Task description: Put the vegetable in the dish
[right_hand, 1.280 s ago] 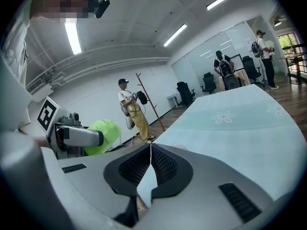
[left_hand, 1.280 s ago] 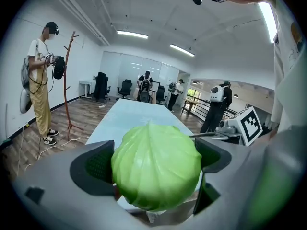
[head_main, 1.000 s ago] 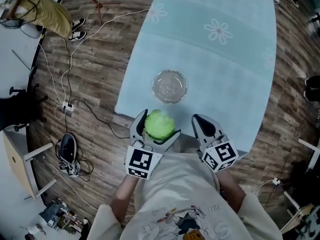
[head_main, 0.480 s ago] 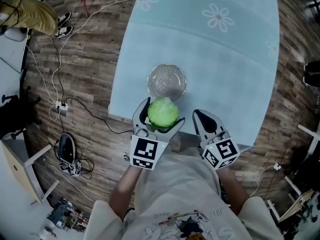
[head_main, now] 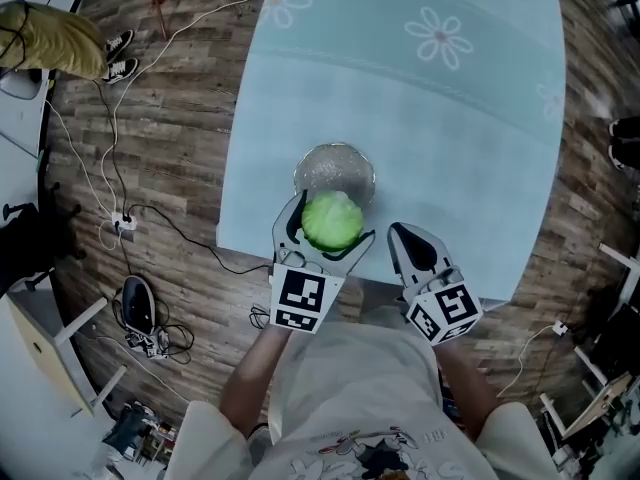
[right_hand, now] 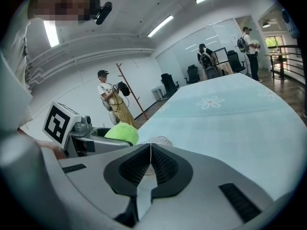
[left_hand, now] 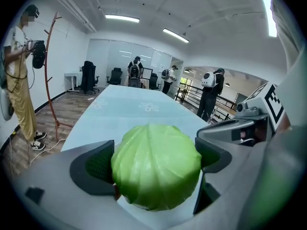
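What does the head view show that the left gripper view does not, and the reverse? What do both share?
Only the head view shows the dish, just beyond the cabbage, and the left gripper's marker cube. Only the left gripper view shows people at the table's far end and ceiling lights. Both show the left gripper shut on the cabbage above the table.

Right claw (right_hand: 150, 149), jaws together
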Tool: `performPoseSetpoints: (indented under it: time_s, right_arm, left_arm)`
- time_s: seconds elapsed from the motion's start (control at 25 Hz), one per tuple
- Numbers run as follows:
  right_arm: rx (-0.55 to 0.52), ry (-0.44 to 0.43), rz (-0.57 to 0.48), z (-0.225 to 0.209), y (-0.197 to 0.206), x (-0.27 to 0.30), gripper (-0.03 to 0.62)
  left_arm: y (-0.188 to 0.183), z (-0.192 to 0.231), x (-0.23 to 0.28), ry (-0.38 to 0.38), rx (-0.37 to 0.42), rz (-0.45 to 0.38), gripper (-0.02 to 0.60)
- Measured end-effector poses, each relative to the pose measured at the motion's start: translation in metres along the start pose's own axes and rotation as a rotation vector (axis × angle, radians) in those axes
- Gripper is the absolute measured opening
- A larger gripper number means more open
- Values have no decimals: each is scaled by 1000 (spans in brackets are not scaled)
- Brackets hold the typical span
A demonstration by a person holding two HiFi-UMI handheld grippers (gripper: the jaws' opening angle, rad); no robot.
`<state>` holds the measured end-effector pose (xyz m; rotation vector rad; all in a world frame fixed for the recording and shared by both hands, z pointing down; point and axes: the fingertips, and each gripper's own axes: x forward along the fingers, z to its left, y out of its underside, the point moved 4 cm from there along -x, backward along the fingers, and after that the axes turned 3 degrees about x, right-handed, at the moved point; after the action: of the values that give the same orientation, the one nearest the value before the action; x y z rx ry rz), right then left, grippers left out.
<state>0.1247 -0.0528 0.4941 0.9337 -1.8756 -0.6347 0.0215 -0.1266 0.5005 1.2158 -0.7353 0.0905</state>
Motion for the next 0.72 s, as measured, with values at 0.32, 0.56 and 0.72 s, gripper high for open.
performPoseSetpoints:
  time_s: [0.32, 0.56, 0.72]
  right_arm:
    - [27, 24, 5, -15, 1, 7, 21]
    - [48, 46, 8, -21, 4, 19, 21]
    - [60, 54, 13, -19, 7, 22, 21]
  left_arm:
    - [13, 8, 27, -2, -12, 62, 528]
    - [20, 24, 50, 9, -18, 119, 528]
    - [26, 27, 61, -2, -6, 149, 528]
